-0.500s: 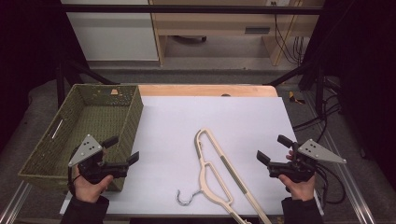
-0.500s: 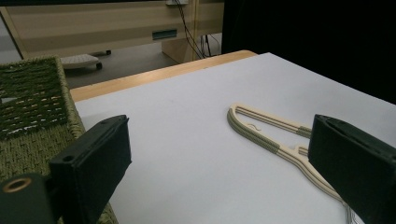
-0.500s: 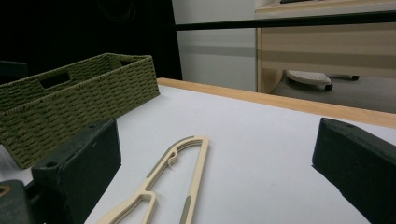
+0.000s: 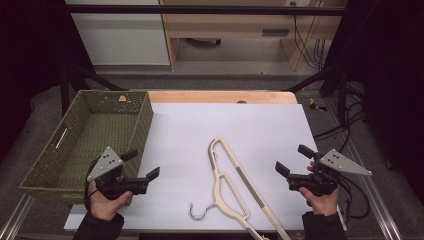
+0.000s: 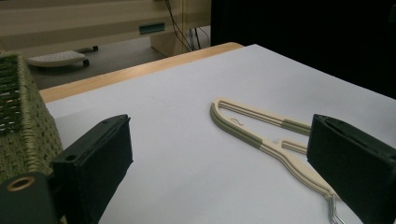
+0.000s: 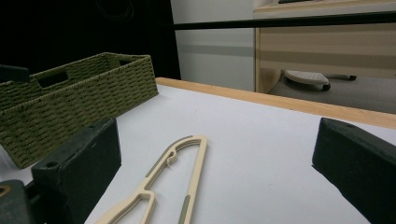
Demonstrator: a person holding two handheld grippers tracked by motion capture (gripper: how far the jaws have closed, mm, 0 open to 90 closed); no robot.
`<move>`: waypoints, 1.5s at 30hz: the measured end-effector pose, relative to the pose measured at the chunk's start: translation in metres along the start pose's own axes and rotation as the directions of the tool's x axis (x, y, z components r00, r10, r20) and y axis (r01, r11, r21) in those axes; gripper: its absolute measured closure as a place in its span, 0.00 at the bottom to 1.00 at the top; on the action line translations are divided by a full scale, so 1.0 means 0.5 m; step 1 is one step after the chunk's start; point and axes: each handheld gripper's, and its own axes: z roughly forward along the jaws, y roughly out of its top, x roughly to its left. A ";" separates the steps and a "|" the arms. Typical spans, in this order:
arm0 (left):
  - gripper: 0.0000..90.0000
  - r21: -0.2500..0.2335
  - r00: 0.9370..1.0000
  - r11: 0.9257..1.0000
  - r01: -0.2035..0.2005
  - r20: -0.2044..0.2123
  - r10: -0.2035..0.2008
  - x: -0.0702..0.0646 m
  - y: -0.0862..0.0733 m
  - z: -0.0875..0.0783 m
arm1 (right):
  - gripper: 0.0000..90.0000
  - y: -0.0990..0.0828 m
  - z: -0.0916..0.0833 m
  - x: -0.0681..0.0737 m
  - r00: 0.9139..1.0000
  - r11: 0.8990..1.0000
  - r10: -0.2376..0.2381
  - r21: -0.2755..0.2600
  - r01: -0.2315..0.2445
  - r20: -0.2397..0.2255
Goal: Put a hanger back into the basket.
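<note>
A cream plastic clothes hanger (image 4: 234, 184) with a metal hook lies flat on the white table top (image 4: 250, 125), hook toward the near edge. My left gripper (image 4: 141, 164) is held low at the near left, beside the basket, jaws wide apart and empty. My right gripper (image 4: 291, 159) is at the near right, also open and empty, to the right of the hanger. The hanger (image 5: 261, 135) lies beyond the jaws in the left gripper view, and the hanger (image 6: 173, 182) lies between and beyond the jaws in the right gripper view.
A green woven basket (image 4: 75, 145) stands at the table's left edge, apparently empty; the basket (image 6: 70, 98) is seen across the table from the right gripper. A wooden strip (image 4: 220, 96) borders the far edge. Cables lie on the floor at the right.
</note>
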 end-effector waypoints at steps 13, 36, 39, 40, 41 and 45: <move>0.09 0.071 0.998 0.997 -0.038 0.055 0.035 -0.047 -0.014 0.049 | 0.02 -0.003 0.005 0.002 1.000 1.000 -0.001 0.011 0.001 -0.005; 0.14 0.236 0.982 0.966 -0.104 0.178 0.063 -0.147 -0.069 0.149 | 0.02 -0.008 0.014 0.008 1.000 0.999 -0.013 0.039 0.014 -0.010; 0.16 0.258 0.977 0.958 -0.121 0.200 0.070 -0.162 -0.079 0.164 | 0.02 -0.008 0.013 0.008 1.000 0.999 -0.013 0.039 0.013 -0.010; 0.17 0.258 0.977 0.958 -0.121 0.200 0.070 -0.162 -0.079 0.164 | 0.02 -0.008 0.013 0.008 1.000 0.999 -0.013 0.039 0.013 -0.010; 0.18 0.268 0.976 0.955 -0.126 0.207 0.071 -0.169 -0.084 0.171 | 0.02 -0.008 0.013 0.008 1.000 0.999 -0.013 0.038 0.014 -0.011; 0.21 0.294 0.972 0.945 -0.141 0.224 0.076 -0.180 -0.091 0.184 | 0.02 -0.009 0.014 0.008 1.000 0.999 -0.014 0.038 0.014 -0.011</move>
